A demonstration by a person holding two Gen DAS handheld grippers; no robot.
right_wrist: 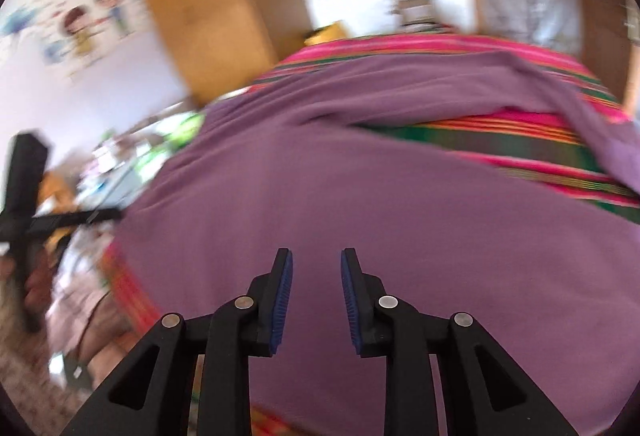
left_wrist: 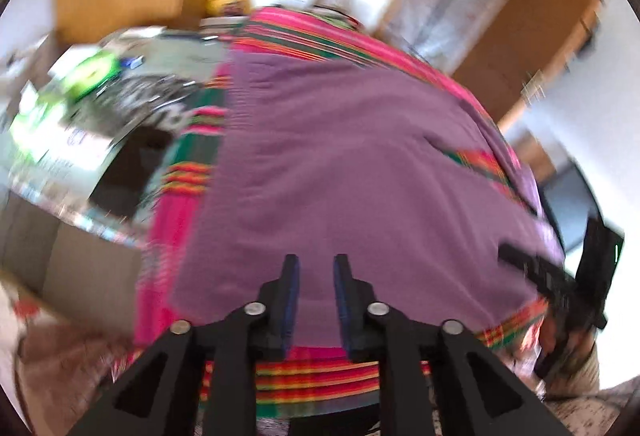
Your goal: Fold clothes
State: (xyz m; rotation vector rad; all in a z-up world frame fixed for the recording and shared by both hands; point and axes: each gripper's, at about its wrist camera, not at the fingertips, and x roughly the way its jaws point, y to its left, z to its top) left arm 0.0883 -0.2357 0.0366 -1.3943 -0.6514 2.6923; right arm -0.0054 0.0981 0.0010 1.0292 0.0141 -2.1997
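Purple garment (left_wrist: 352,164) lies spread flat over a bright striped cloth (left_wrist: 316,376) that covers the tabletop, filling most of both wrist views. Nearest the cameras, the left gripper (left_wrist: 316,268) hangs above the garment's near edge, its blue-padded fingers (left_wrist: 291,292) parted with nothing between them. The right gripper (right_wrist: 316,264) hovers over the garment's middle, likewise released and empty. Each gripper also appears at the side of the other's view, held in a hand. Farther along, a fold of the garment leaves a band of pink, green and orange stripes uncovered (right_wrist: 500,140). To the left sits blurred clutter with green packaging (left_wrist: 88,72). Beyond stand wooden cabinets (right_wrist: 208,8) and a white wall.
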